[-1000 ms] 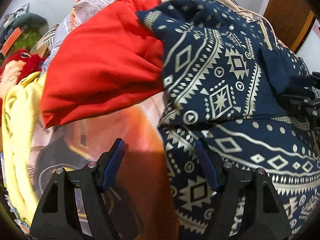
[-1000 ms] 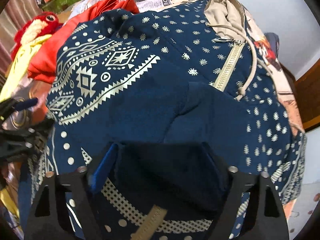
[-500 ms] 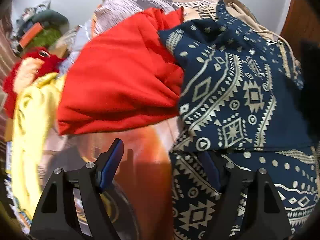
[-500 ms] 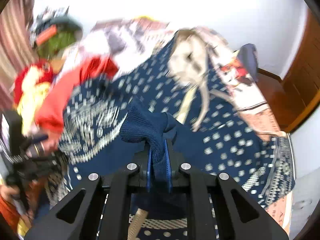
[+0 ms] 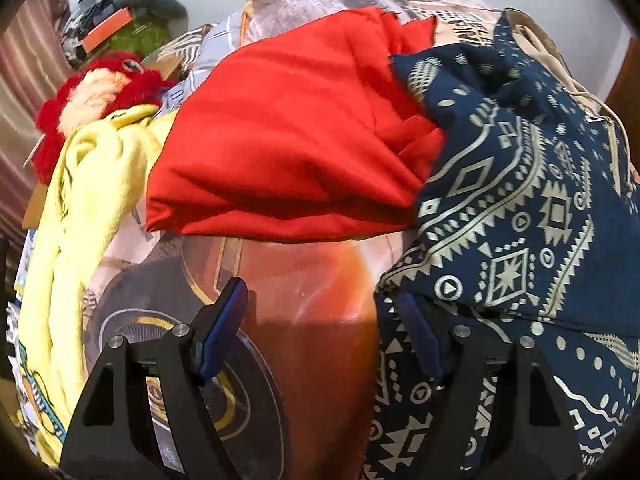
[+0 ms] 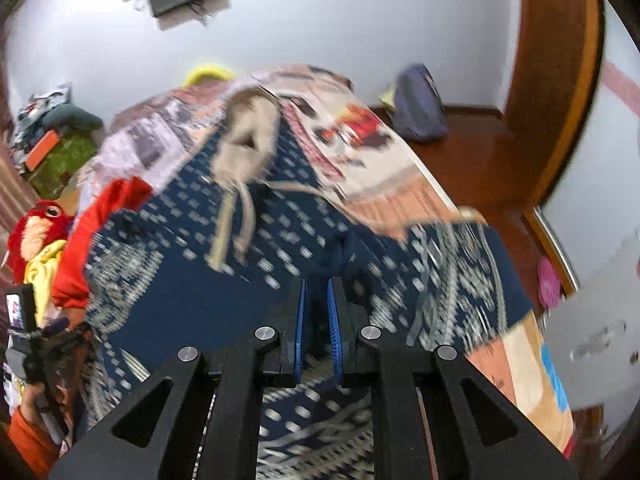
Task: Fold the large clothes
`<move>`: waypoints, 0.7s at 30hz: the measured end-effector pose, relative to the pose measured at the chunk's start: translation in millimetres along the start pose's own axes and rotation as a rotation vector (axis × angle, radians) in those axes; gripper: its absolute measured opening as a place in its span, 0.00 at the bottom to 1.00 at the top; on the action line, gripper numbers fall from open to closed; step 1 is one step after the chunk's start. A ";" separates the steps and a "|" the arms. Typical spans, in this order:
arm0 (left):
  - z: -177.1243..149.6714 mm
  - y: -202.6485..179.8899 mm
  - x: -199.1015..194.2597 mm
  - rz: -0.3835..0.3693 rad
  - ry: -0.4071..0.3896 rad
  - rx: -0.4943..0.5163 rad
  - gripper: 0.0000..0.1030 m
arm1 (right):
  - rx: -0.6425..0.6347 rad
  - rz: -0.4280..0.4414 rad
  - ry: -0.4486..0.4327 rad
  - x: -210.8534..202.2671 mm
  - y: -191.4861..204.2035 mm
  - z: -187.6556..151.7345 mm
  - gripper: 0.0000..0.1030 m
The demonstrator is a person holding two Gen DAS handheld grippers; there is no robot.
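A navy patterned hoodie with a beige hood lies spread on the bed. My left gripper is open just above the bedspread, its right finger under the hoodie's left edge. My right gripper is shut on a dark navy fold of the hoodie and holds it lifted above the garment. The left gripper also shows in the right wrist view, at the lower left.
A red garment lies left of the hoodie. A yellow garment and a red plush toy lie at the bed's left side. A purple bag sits on the wooden floor; a wooden door frame stands right.
My right gripper closed on the hoodie's navy fold and lifted it up and to the right. My left gripper shifted slightly left, staying open.
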State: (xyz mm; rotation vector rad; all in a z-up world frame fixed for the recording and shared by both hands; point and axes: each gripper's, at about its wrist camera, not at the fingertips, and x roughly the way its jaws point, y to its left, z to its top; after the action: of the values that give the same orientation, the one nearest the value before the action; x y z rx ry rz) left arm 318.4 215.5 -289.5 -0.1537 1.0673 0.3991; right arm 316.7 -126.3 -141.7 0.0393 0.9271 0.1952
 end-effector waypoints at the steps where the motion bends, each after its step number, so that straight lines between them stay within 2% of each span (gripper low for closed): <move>1: -2.1 1.4 0.4 0.002 -0.001 -0.003 0.74 | 0.016 0.001 0.021 2.8 -8.0 -3.4 0.10; 4: -3.4 3.2 2.4 0.019 0.007 -0.002 0.75 | 0.068 0.020 0.095 15.5 -26.6 -15.6 0.10; 8: -6.0 7.3 4.4 0.083 0.025 0.028 0.75 | 0.124 0.034 0.164 29.1 -42.1 -30.4 0.10; 12: -7.5 15.5 -10.3 0.042 0.028 0.019 0.75 | 0.174 0.051 0.183 27.6 -54.1 -37.7 0.10; 16: -3.1 16.6 -42.6 0.014 -0.024 0.031 0.75 | 0.191 0.065 0.163 11.9 -63.8 -31.7 0.11; 19: 3.7 7.8 -71.1 -0.018 -0.077 0.054 0.75 | 0.204 0.073 0.116 -6.5 -74.1 -22.3 0.30; 21: 9.2 -2.9 -89.9 -0.043 -0.112 0.071 0.75 | 0.210 0.072 0.069 -20.7 -81.3 -16.6 0.51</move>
State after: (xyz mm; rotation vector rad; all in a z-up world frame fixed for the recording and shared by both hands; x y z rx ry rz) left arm 289.3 193.9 -206.7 -0.0897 0.9644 0.3269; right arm 303.6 -210.7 -144.8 0.2621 1.0127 0.1659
